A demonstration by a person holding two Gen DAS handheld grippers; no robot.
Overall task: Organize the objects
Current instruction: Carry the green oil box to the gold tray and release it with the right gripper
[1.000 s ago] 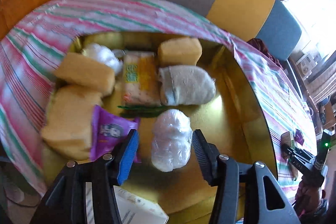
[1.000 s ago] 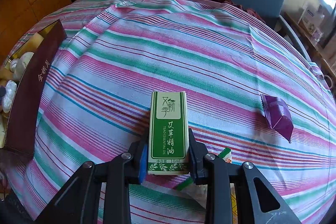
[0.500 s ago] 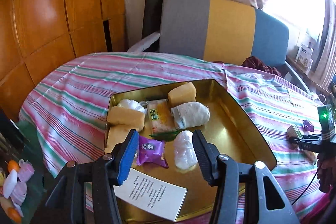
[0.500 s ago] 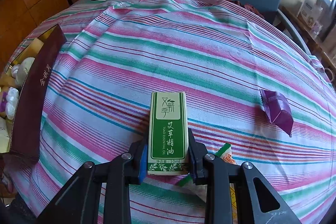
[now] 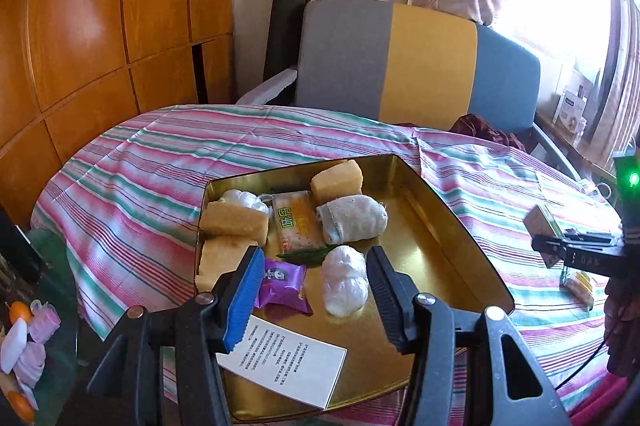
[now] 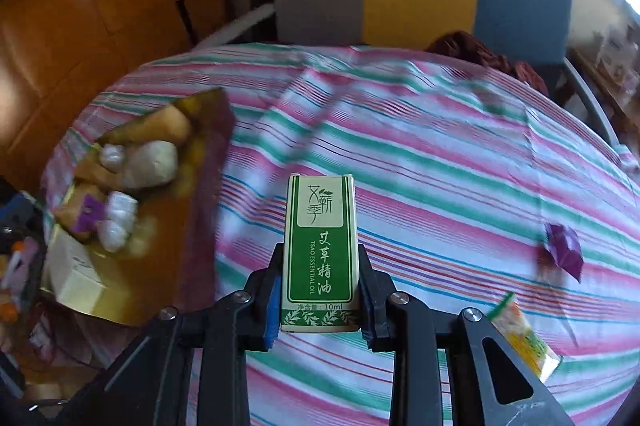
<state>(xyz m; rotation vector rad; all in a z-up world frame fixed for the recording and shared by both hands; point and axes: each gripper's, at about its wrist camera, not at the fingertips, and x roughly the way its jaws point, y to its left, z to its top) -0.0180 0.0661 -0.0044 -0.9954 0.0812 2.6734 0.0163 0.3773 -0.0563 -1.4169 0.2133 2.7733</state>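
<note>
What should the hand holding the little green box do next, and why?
Probably carry the green box across to the gold tray on its left and set it on the bare gold floor there. The right gripper is shut on the box and holds it clear of the striped cloth, and the other small things already lie in the tray.

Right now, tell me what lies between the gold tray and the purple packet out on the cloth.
In the right wrist view, only striped tablecloth lies between the gold tray and the purple packet; the held green box hides part of it.
</note>
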